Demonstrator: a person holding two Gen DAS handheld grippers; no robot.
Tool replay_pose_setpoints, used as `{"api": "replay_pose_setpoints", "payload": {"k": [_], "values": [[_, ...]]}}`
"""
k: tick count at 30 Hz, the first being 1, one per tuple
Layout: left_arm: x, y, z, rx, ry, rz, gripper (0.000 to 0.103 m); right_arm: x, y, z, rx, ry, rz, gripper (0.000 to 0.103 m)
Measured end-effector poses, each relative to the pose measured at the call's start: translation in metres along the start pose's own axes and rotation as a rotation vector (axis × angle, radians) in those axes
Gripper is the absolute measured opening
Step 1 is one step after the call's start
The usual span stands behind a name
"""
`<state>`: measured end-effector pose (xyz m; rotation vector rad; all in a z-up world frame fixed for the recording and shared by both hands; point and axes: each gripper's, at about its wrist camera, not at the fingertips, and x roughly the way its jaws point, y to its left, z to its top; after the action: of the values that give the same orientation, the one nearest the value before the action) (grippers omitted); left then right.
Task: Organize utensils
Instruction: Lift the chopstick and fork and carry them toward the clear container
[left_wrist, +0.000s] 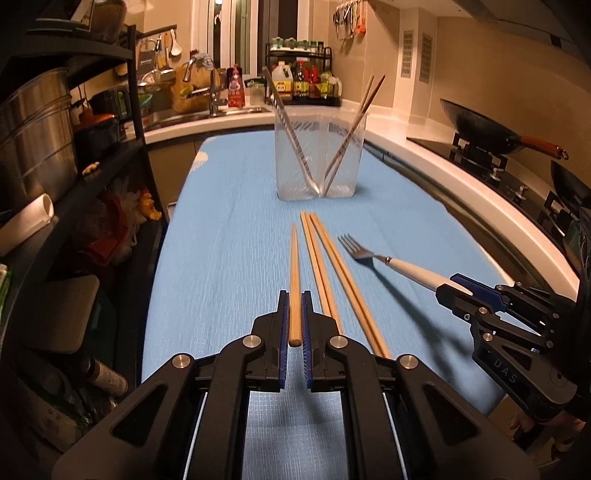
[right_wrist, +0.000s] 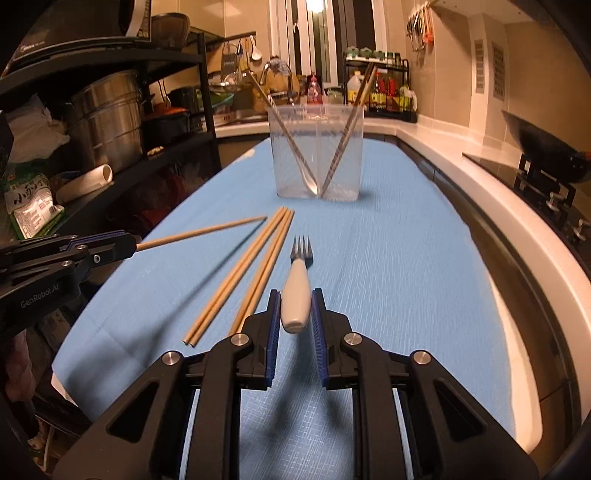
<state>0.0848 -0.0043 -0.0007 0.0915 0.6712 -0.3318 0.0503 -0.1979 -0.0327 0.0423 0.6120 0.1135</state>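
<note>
Both sets of jaws are clenched on a load: your left gripper (left_wrist: 294, 314) pinches a single wooden chopstick (left_wrist: 294, 273) near its butt end, and your right gripper (right_wrist: 295, 314) clamps the white handle of the fork (right_wrist: 298, 284), tines pointing away. Each utensil casts a shadow on the blue mat (left_wrist: 229, 229), so both look lifted clear of the worktop. Between them, loose chopsticks (right_wrist: 240, 273) lie on the mat, side by side. Far along the mat stands the clear divided holder (left_wrist: 320, 155), with a metal utensil leaning in its left half and chopsticks in its right. You seem to be at the carry step, pickup done and drop-off ahead. Next, I'd judge, tip each piece upright over the holder's rim and match it to its kind: chopstick to the right half, fork to the left, before loosening either grip.
</note>
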Motion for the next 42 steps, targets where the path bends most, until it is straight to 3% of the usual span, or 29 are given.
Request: {"api": "replay_pose_setpoints", "payload": {"k": [12,42], "values": [[-0.04,-0.002,0.037,0.008,-0.072,-0.004,0.006,-0.039,0.0,0.039,-0.035,-0.1,-0.001,0.017],[-0.099,0.001,0.136,0.063,0.004,-0.025,0.006,-0.093,-0.013,0.134,-0.088,-0.194,-0.008,0.017]]}}
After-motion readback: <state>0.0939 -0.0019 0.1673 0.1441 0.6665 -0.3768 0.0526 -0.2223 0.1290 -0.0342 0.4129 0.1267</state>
